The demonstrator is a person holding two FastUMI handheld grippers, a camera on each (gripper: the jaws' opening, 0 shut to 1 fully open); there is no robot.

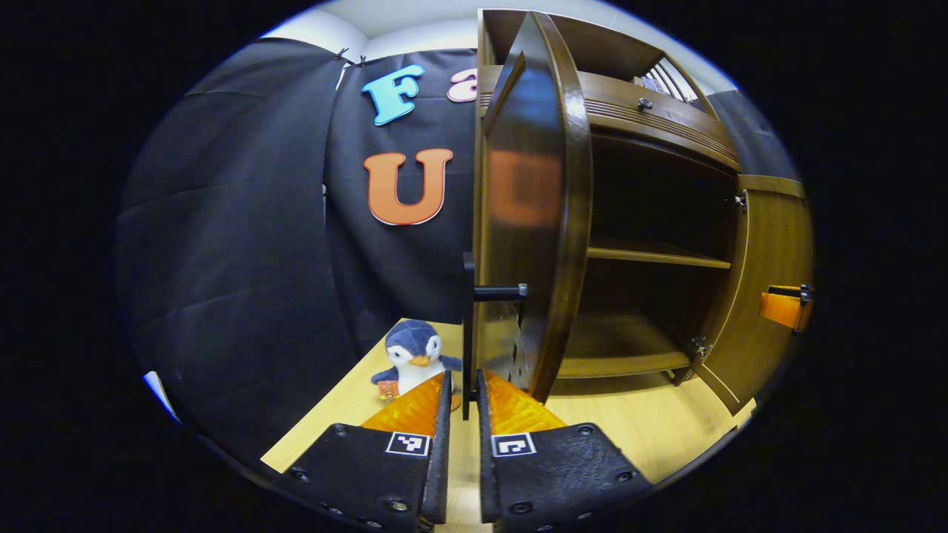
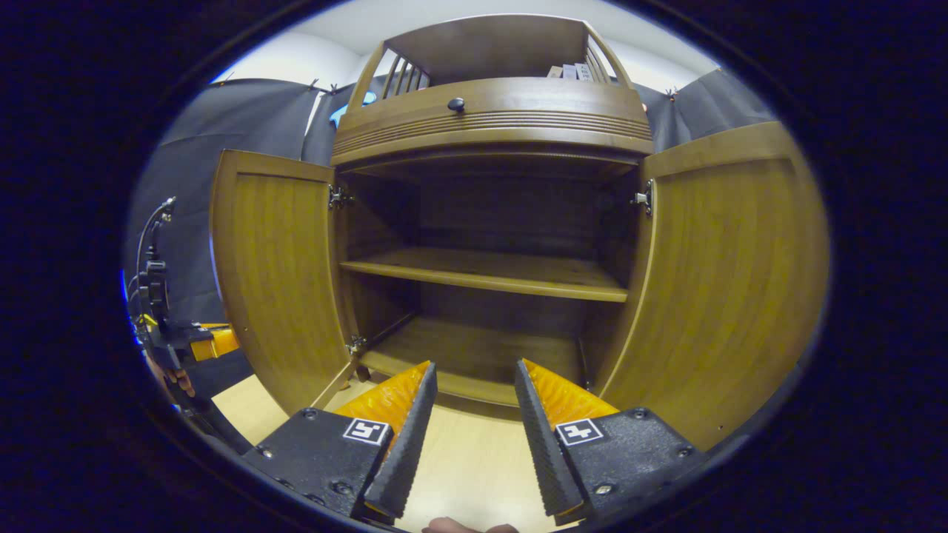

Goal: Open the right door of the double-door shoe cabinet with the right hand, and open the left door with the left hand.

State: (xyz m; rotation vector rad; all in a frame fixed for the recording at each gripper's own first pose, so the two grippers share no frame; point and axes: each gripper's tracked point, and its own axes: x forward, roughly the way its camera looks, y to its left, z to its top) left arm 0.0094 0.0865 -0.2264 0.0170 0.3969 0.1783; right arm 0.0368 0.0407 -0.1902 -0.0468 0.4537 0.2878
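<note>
A plush penguin (image 1: 412,358) (tagged) sits on the pale floor (image 1: 652,422).

1. The shoe cabinet (image 2: 492,118) is brown wood with visible grain
2. The left door (image 1: 529,215) has a glossy outer face that mirrors its surroundings; its handle (image 1: 469,333) looks like dark matt metal
3. The right door (image 2: 729,281) shows a smoother satin inner face
4. The tabletop (image 1: 652,422) is pale, smooth wood
5. The penguin toy (image 1: 412,359) is soft plush
6. The booth wall (image 1: 237,244) is matt black cloth, creased
</note>
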